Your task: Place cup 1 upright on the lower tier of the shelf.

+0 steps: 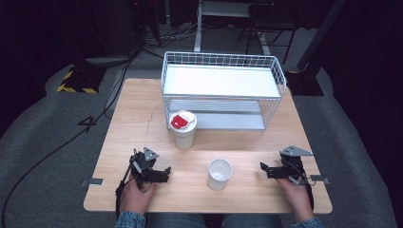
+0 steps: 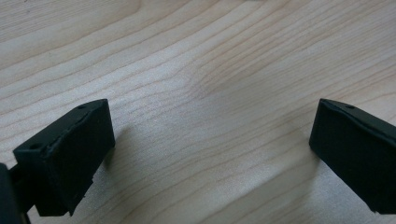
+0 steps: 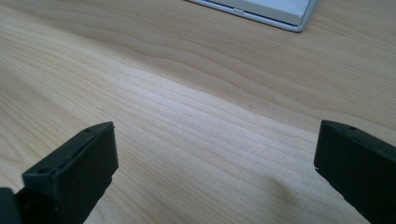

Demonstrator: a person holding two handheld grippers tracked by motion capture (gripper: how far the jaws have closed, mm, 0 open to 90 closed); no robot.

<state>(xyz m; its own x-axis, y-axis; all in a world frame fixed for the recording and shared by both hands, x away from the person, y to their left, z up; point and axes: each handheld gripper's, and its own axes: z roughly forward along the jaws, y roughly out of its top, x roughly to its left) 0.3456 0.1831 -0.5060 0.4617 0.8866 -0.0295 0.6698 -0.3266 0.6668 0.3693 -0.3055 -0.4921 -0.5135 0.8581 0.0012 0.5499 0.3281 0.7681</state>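
- Wooden table (image 1: 142, 109) on grey carpet, dark room behind, cables trailing off far left.
- Your left gripper (image 1: 164, 174) rests low at the near left edge, jaws wide apart, nothing between them; the left gripper view has bare wood grain under it.
- Your right gripper (image 1: 264, 169) sits at the near right, jaws also spread and empty, pointing inward toward the middle.
- Open white cup (image 1: 219, 174) stands upright between the two grippers, near the front edge, closest to both. Likely your first pick.
- Lidded cup (image 1: 183, 130) with a red-and-white top stands upright farther back, just in front of the rack.
- White wire rack (image 1: 223, 90) with two shelves takes the far half of the table; its lower shelf corner (image 3: 275, 11) shows in the right gripper view.
- Both hands look parked symmetrically, a start pose by my read.
- Path to the open cup is clear from either side. The lidded cup stands close behind it, left of centre; watch it on a left-hand reach.
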